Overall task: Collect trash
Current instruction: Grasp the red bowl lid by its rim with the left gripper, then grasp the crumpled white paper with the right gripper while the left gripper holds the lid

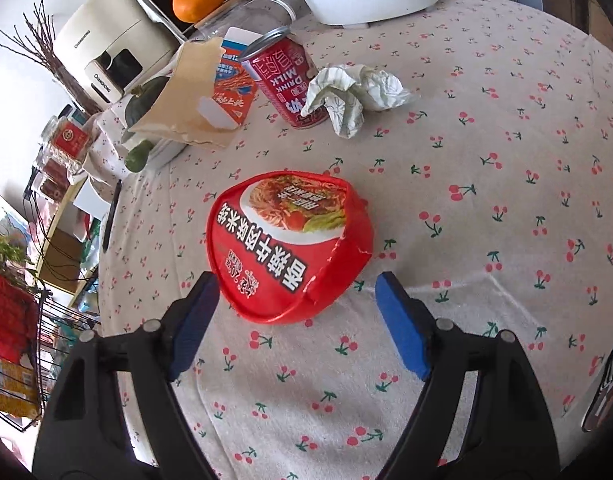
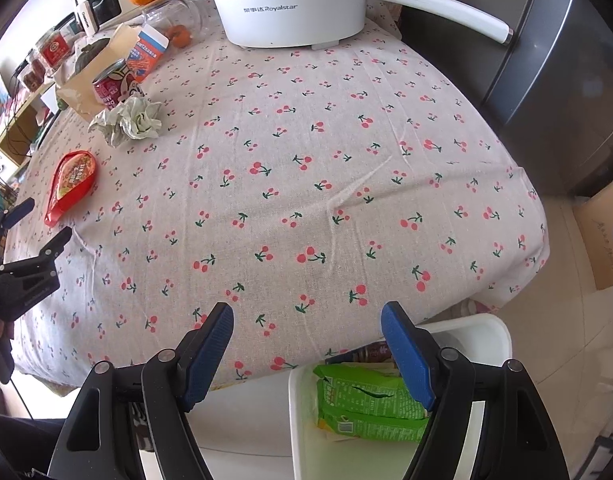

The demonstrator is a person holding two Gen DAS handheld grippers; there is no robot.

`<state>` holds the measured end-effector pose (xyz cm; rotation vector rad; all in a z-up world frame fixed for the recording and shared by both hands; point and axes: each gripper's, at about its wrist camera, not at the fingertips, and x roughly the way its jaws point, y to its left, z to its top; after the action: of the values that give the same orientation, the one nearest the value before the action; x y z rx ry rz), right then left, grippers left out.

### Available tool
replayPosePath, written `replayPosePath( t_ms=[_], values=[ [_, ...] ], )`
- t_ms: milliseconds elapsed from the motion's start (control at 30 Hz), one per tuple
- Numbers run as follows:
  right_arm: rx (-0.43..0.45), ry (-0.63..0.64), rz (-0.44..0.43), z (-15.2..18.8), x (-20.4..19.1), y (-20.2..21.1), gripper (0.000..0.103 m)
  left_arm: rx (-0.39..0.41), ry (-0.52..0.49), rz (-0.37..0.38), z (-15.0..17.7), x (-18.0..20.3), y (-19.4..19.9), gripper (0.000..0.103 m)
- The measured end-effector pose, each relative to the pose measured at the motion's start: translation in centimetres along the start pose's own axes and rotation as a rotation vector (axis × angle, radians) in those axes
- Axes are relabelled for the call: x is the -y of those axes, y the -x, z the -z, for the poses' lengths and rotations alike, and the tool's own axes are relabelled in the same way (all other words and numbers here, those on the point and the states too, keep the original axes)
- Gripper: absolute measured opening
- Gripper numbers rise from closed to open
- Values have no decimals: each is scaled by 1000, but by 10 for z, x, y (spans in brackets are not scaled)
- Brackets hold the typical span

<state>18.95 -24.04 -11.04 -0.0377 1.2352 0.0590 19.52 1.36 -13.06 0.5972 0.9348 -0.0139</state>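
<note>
Two blue-padded fingers of the left gripper (image 1: 296, 294) stand wide apart and hold nothing; the red noodle cup lid (image 1: 290, 246) lies flat on the cherry-print tablecloth (image 1: 486, 152) just ahead of them, its near edge between the tips, in the centre of the left wrist frame. Beyond it, toward the upper middle, a crumpled paper napkin (image 1: 354, 92) touches a red milk drink can (image 1: 286, 80) that stands tilted in the view. Left of the can stands an orange snack carton (image 1: 232, 88) with a torn brown paper bag (image 1: 182, 100) in front of it.

The right gripper (image 2: 306, 322) is also spread open and empty, over the near edge of the table. Under its right finger, at the lower right of the right wrist frame, a white trash bin (image 2: 478, 334) holds a green snack wrapper (image 2: 362, 404). A white Royalstar electric pot (image 2: 290, 4) stands at the top.
</note>
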Motion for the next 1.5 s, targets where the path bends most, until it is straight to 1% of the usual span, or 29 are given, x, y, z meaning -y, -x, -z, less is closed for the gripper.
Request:
replayPosePath(
  t_ms=[33,67,100,133,200,267,333,400,467,600,700,800,900,1067,1167,1333,1467,1500],
  values=[
    [0,0,-1,-1,-1,0,78,1,-15,-12,-3,3,0,74],
    [1,-1,-1,-2,-2,-1,78,1,-30,-20,-5,5,-2,64],
    [1,-1,-1,-2,-3,-1,78,-4,-44,-25,-6,6,-3,48],
    [2,-1,-1,-3,-4,-1,78,-9,-54,-28,-7,7,-4,42],
    [6,-1,1,-4,-5,0,78,14,-57,-40,-10,6,1,34],
    [13,-2,2,-6,-6,1,78,39,-27,-21,-13,0,11,29],
    [22,-1,-1,-9,-9,3,78,64,28,19,-16,-13,21,25],
    [33,-1,-5,-13,-12,5,78,80,87,75,-17,-25,31,20],
    [44,0,-11,-17,-17,5,78,93,151,130,-16,-39,40,17],
    [70,10,-28,-31,-36,4,78,110,313,253,-8,-70,51,15],
    [98,24,-51,-43,-56,2,78,107,444,344,4,-94,51,11],
    [132,41,-73,-57,-81,-3,78,102,537,390,17,-107,52,11],
    [158,48,-92,-71,-105,-12,78,100,596,411,28,-123,52,11],
    [178,39,-132,-93,-143,-33,79,102,675,422,46,-150,51,11],
    [206,47,-139,-102,-163,-44,79,103,710,429,56,-162,50,11],
    [233,110,-99,-119,-194,-65,79,95,755,445,68,-176,46,11],
    [256,141,-83,-128,-203,-76,79,90,768,449,70,-177,43,11],
    [258,148,-75,-129,-204,-78,77,88,769,451,69,-177,42,11]
  ],
)
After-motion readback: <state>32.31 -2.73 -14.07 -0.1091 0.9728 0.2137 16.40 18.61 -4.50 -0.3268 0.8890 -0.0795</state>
